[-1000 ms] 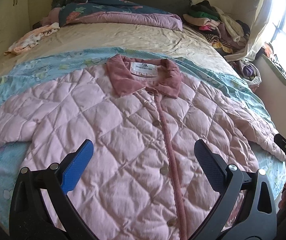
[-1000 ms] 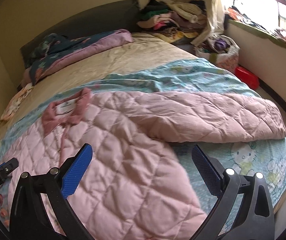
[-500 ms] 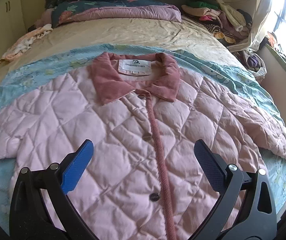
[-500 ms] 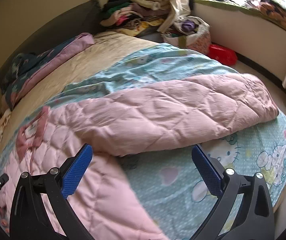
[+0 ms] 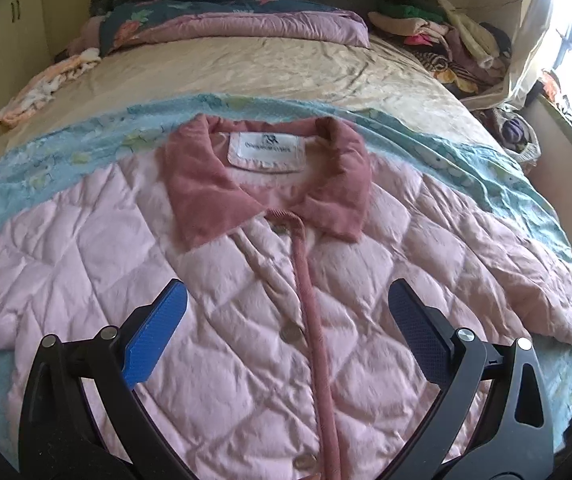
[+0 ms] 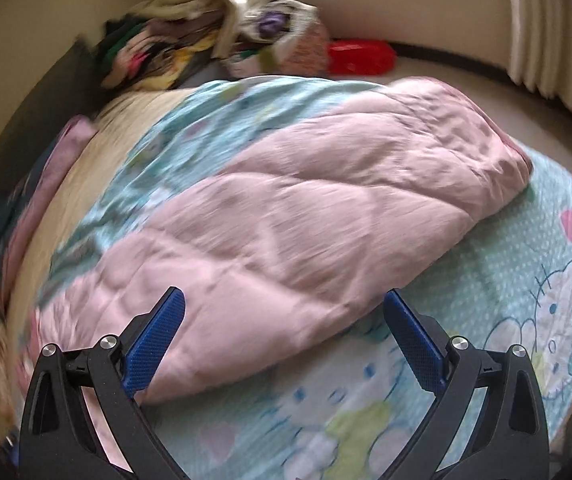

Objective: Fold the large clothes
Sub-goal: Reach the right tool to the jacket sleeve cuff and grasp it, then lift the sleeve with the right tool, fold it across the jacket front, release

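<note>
The quilted jacket (image 5: 214, 320) lies flat and buttoned on the bed (image 5: 246, 64), unfolded. Left claw (image 5: 286, 334) and right claw (image 6: 284, 332) are open, empty. All folds remain.

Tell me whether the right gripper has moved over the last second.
Yes. The right gripper has swung right: the pink sleeve now fills its view, and the red tub sits near top centre.

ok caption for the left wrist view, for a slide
Open left gripper above a pink quilted jacket laid flat, buttoned, on a bed.
</note>
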